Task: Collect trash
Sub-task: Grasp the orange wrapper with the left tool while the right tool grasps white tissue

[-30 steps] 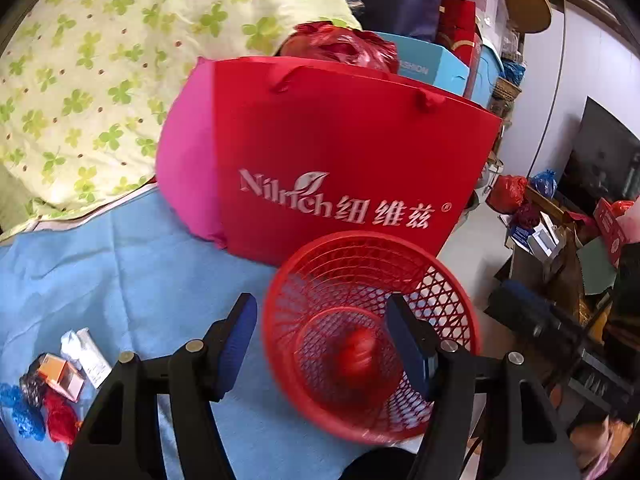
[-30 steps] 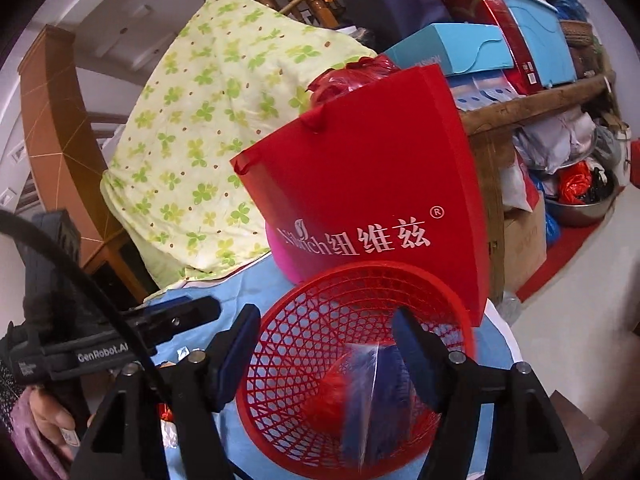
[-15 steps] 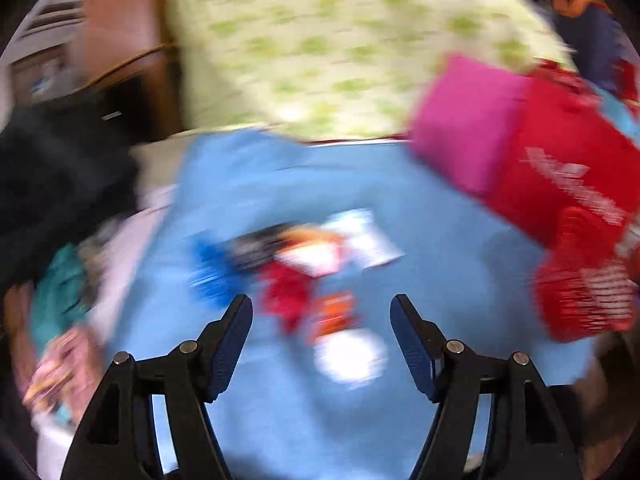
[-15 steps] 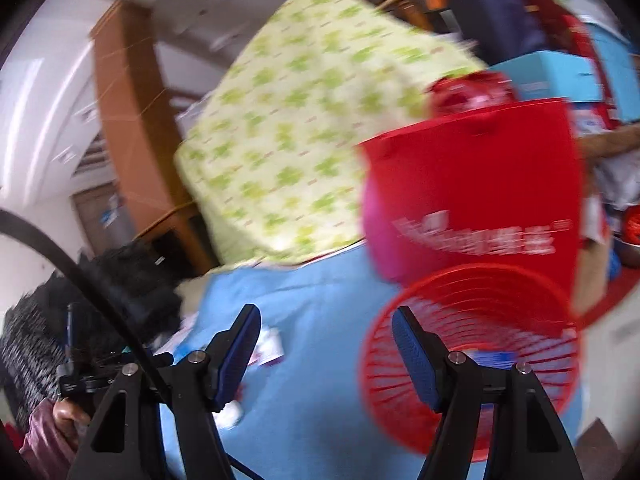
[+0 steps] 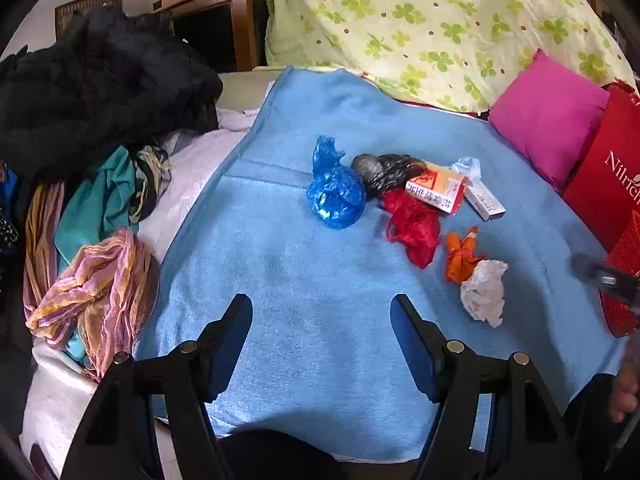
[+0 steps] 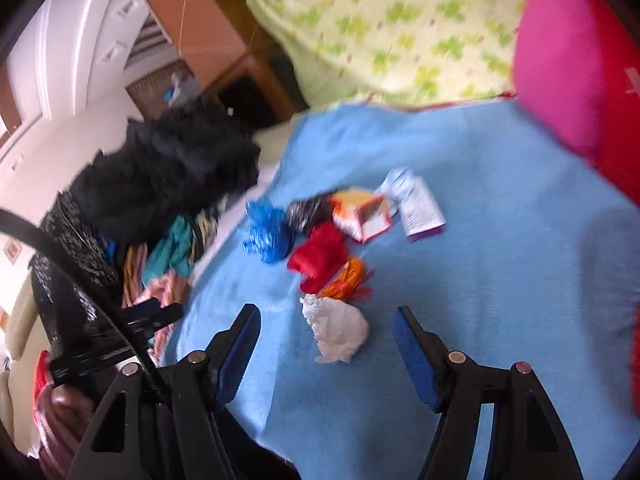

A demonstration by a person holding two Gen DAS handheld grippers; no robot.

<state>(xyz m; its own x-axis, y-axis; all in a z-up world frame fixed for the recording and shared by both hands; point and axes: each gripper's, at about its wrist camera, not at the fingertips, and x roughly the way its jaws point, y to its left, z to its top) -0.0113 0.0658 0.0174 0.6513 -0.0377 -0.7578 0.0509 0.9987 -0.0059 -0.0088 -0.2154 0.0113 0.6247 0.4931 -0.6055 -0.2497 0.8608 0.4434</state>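
The right gripper (image 6: 326, 354) stands open and empty, jaws wide, with the white paper wad (image 6: 338, 330) lying just ahead between its fingers, not yet touched. The left gripper (image 5: 322, 346) is likewise open and holds nothing, hovering over bare blue towel (image 5: 280, 264), the litter well ahead of it. The trash sits in one loose cluster mid-towel: past the wad an orange wrapper (image 5: 462, 258), a red bag (image 5: 414, 226), a blue bag (image 5: 336, 196), a dark bag (image 5: 386, 170), an orange carton (image 5: 438, 190) and a white box (image 5: 484, 200). All of it looks light. The wad and bags are soft and will crush under the pads, so a pinch across the bulk should do; thin film may slip or trail, so taking a bunched knot seems safer. The two cartons look stiff but flimsy, best gripped across the narrow sides. The left view is sharp and shows what the right does not: the red basket (image 5: 624, 276) at the far right edge, beside the red shopping bag (image 5: 604, 176), and the right tool's tip near it. The right view is smeared by motion, yet it alone shows the wad lined up with the jaws, and the person's hand (image 6: 64, 404) on the left tool at lower left.
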